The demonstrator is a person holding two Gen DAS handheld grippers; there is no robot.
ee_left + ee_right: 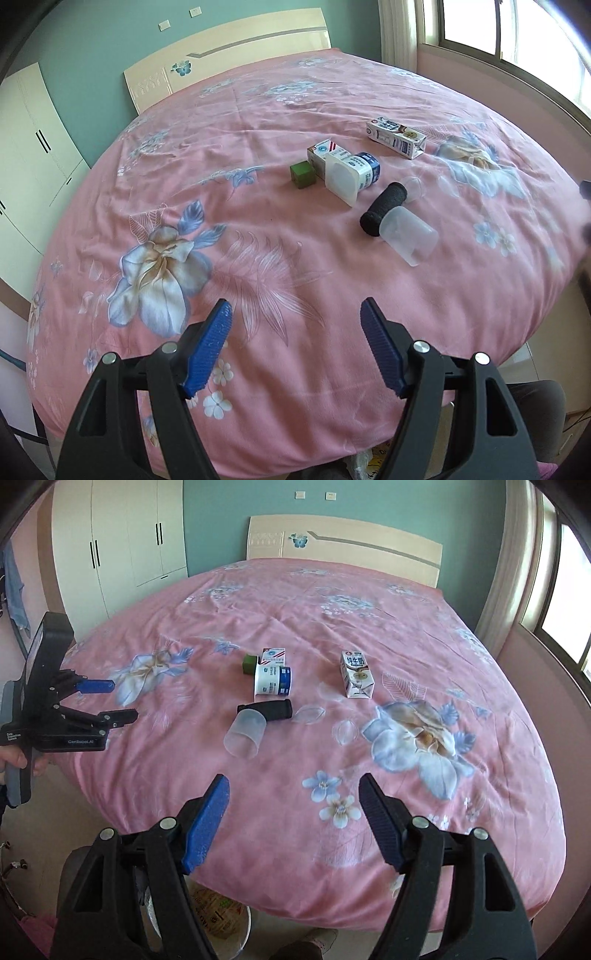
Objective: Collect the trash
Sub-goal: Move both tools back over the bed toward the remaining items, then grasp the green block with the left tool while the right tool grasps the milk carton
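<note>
Right wrist: two cartons, one cup.

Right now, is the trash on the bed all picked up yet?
Not yet. Both the left gripper and right gripper are empty. The milk carton, yogurt cup, clear cup, black roll and green box are on the bed.

The near half of the bed is bare cover, so tongs can pass freely from the front edge. Further in, a clear cup lies touching a black tube. Behind them a white jar, a small box and a green cube stand packed together. The milk carton lies apart on the right, with open cover around it.
</note>
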